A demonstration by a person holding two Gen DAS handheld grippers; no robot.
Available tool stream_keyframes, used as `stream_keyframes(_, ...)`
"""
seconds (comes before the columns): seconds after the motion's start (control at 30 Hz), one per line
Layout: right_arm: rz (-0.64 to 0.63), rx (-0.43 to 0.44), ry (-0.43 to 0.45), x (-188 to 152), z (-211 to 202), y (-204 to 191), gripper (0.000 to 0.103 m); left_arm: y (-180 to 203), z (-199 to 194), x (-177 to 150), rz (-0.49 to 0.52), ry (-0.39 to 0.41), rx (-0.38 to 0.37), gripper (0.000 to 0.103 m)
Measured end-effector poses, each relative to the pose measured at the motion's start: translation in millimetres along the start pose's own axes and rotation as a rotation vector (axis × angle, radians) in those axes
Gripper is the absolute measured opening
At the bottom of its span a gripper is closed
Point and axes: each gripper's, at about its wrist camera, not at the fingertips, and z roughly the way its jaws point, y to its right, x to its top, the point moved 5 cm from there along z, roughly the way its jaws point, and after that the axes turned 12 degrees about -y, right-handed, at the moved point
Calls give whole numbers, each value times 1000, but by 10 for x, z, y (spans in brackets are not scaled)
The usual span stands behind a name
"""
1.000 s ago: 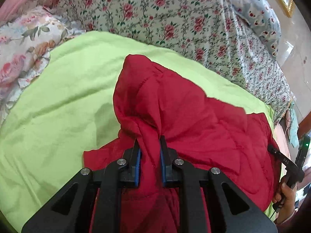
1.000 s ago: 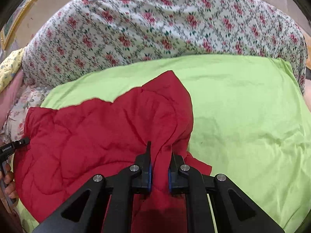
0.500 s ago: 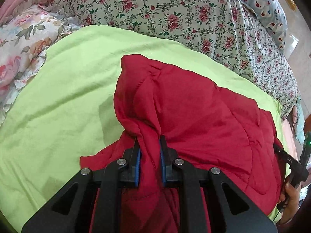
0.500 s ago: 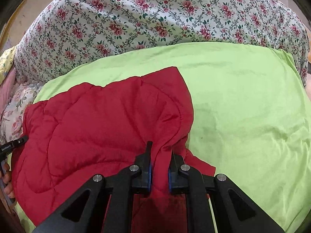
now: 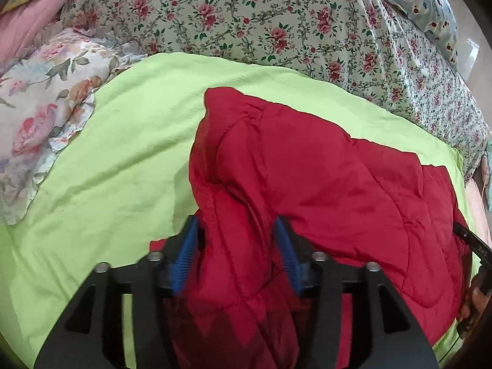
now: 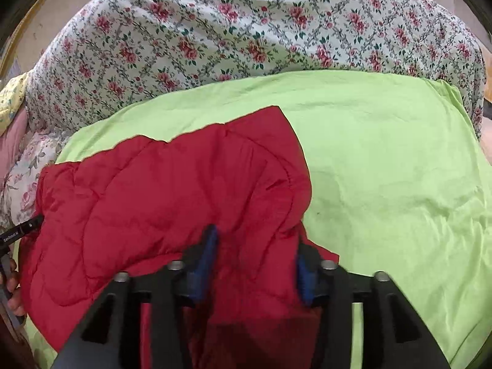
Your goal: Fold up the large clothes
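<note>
Red quilted garment [image 5: 323, 178] lies doubled over on a lime-green sheet [image 5: 117, 160] spread across the bed. Nearest the lens, the left tool [image 5: 235, 230] stands spread, its blue pads [image 5: 186, 252] on either side of a bunched fold of the red fabric. The right tool [image 6: 255, 243] is likewise spread wide at the garment's other near corner, with red cloth lying between its fingers. Beyond the garment, the green sheet gives way to a rose-patterned bedcover [image 6: 246, 30]. A floral pillow [image 5: 40, 117] sits further off beside the sheet.
</note>
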Motion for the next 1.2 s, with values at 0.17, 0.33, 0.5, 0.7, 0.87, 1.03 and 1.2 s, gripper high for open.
stream_keyframes(0.17, -6, 16, 36, -65, -180, -31, 62, -34, -106, -61, -14, 17, -4, 77)
stream_keyframes(0.33, 3, 36, 57, -188, -326, -25, 65, -43, -208, -148, -8, 34, 0, 79)
stream_keyframes(0.5, 4, 46, 65, -311, -404, -33, 66, -53, -257, -242, -6, 36, -7, 79)
stream_keyframes(0.7, -11, 52, 67, -444, -502, -86, 68, -65, -273, -360, -1, 31, -11, 79)
stream_keyframes(0.87, -21, 60, 68, -589, -579, -112, 69, -91, -313, -475, -3, 30, -13, 79)
stream_keyframes(1.03, -32, 69, 70, -738, -648, -129, 69, -127, -445, -617, -9, 48, -18, 82)
stream_keyframes(1.2, -46, 72, 82, -880, -733, -201, 70, -99, -625, -772, 4, 79, -11, 82)
